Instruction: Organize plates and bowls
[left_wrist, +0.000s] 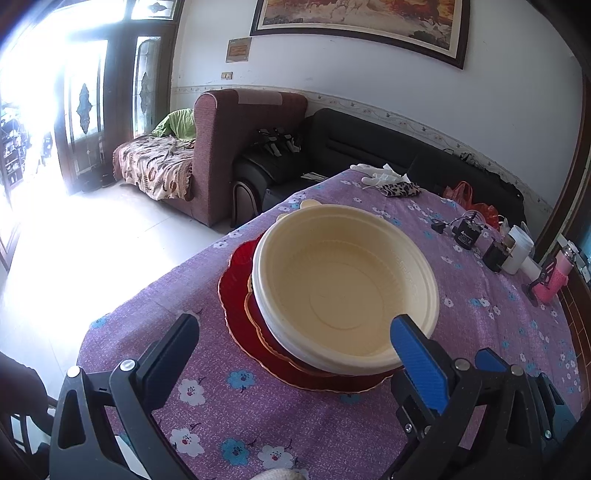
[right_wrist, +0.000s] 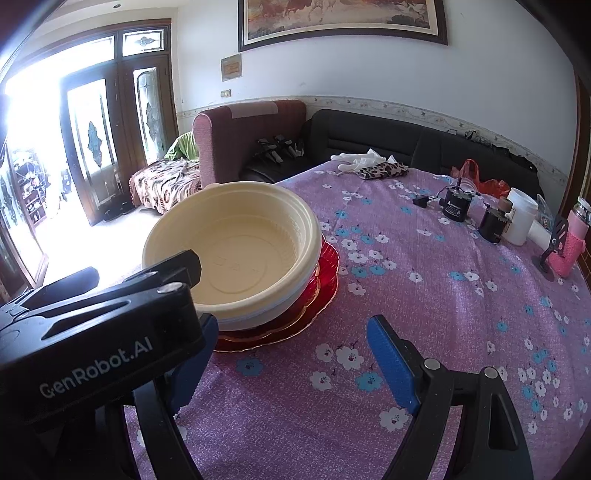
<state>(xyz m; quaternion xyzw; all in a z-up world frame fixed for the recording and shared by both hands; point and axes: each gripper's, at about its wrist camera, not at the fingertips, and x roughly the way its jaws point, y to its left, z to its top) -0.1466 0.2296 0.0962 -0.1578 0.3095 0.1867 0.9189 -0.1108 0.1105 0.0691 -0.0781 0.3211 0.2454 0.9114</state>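
cream bowls (left_wrist: 343, 291) stacked on red plates (left_wrist: 236, 280) near tabletop (left_wrist: 295, 413) left edge | left gripper (left_wrist: 295, 343) fingers released, empty | right gripper (right_wrist: 291, 354) fingers released, empty

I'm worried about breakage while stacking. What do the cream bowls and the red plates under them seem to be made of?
Cream bowls: probably thin moulded plastic, matte, with ribbed inner walls and nested thin rims. Red plates: translucent, glossy, ribbed, with scalloped gold-looking edges; glass or hard plastic, can't tell which.
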